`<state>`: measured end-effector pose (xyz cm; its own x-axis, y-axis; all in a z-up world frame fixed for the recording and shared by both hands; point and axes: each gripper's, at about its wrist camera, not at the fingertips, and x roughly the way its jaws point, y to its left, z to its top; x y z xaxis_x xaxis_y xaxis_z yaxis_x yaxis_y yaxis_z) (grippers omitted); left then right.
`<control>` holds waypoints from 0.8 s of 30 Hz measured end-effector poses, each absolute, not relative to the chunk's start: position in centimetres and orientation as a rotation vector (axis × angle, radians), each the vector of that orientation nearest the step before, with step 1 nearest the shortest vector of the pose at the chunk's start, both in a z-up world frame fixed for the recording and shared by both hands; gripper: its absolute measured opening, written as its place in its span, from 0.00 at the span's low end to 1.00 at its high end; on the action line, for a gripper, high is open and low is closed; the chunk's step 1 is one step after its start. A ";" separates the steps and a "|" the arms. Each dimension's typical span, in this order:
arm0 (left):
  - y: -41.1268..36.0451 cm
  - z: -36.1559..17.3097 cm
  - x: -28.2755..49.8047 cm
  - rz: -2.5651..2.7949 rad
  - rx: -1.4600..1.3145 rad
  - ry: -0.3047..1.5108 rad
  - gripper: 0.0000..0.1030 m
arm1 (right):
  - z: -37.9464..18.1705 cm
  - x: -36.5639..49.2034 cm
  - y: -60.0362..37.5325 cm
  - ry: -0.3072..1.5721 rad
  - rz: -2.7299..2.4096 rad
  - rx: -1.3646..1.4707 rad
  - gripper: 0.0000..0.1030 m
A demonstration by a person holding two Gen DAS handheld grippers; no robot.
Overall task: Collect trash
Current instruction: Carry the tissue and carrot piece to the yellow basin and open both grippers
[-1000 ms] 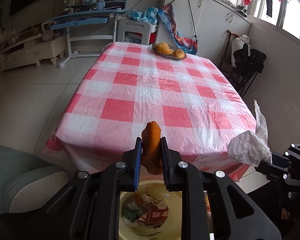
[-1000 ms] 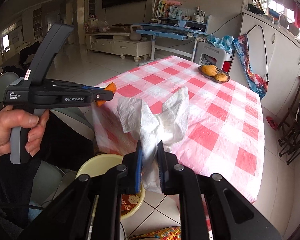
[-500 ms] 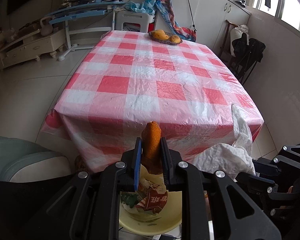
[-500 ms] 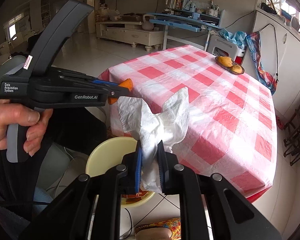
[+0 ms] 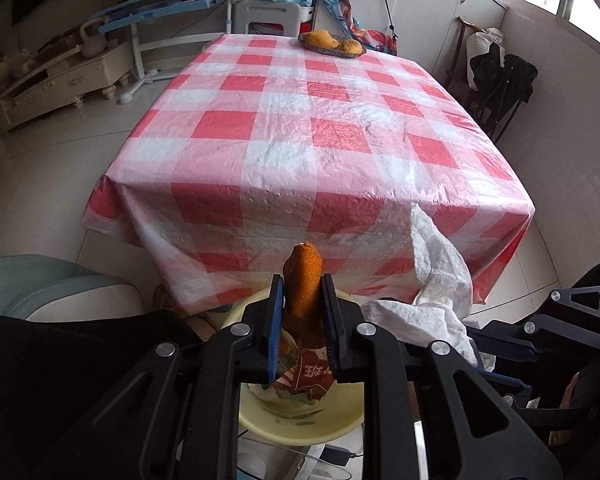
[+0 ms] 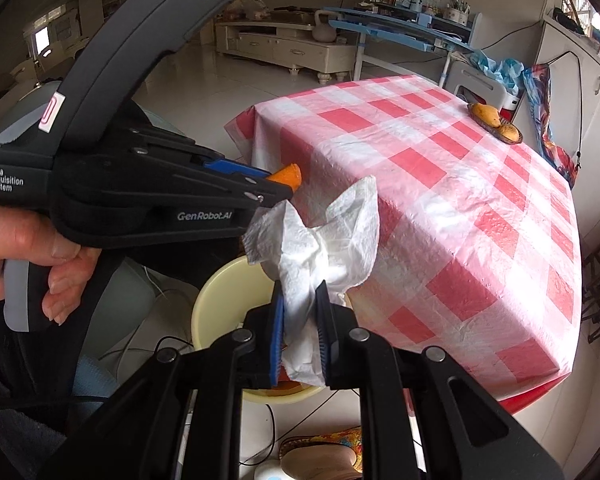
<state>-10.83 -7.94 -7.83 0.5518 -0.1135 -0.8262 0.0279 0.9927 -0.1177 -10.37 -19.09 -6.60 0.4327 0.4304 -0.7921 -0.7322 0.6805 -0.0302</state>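
Two grippers hold trash above the yellow basin

Two black two-finger grippers hang over a pale yellow round plastic basin [image 5: 300, 424] on the floor, just beside the near edge of the table draped in a red-and-white checked plastic cloth [image 5: 308, 132]. The left gripper [image 5: 302, 312] has its jaws pinching an orange, rough-skinned strip of fruit peel [image 5: 302, 280], which stands upright between the blue pads, its tip above the fingertips. Directly below it, inside the basin, lie crumpled wrappers, one a red printed packet [image 5: 310, 376].

The right gripper [image 6: 300, 312] has its jaws clamped on a crumpled white paper towel [image 6: 320, 236]; the paper fans out above the fingertips and a tail hangs below them, over the basin's rim [image 6: 216, 292]. Seen from the right wrist, a hand [image 6: 32, 248] grips the left gripper's grey handle, left of the basin, and the peel's tip pokes out past its fingers.

At the far end of the table from the basin, a dark shallow dish holding yellow-orange fruit [image 5: 332, 42] sits near the edge
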 end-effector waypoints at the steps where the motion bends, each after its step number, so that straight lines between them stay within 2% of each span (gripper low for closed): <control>1: -8.0 -7.9 -10.9 -0.083 -0.093 0.988 0.17 | -6.7 -10.4 -19.0 0.852 0.751 -0.403 0.16; 14: -7.9 -9.0 -11.3 -0.056 -0.112 1.051 0.18 | -7.5 -10.6 -17.8 0.878 0.768 -0.418 0.18; 15: -7.8 -9.0 -11.3 -0.051 -0.116 1.054 0.20 | -7.6 -10.6 -17.7 0.883 0.769 -0.419 0.18; 17: -7.6 -8.9 -11.3 -0.035 -0.120 1.053 0.35 | -7.7 -10.5 -17.7 0.888 0.762 -0.424 0.26; 19: -7.3 -8.7 -11.3 -0.015 -0.121 1.044 0.47 | -7.7 -10.5 -17.8 0.889 0.757 -0.424 0.29; 24: -7.2 -8.3 -11.4 0.008 -0.117 1.027 0.60 | -7.8 -10.2 -18.2 0.887 0.741 -0.412 0.40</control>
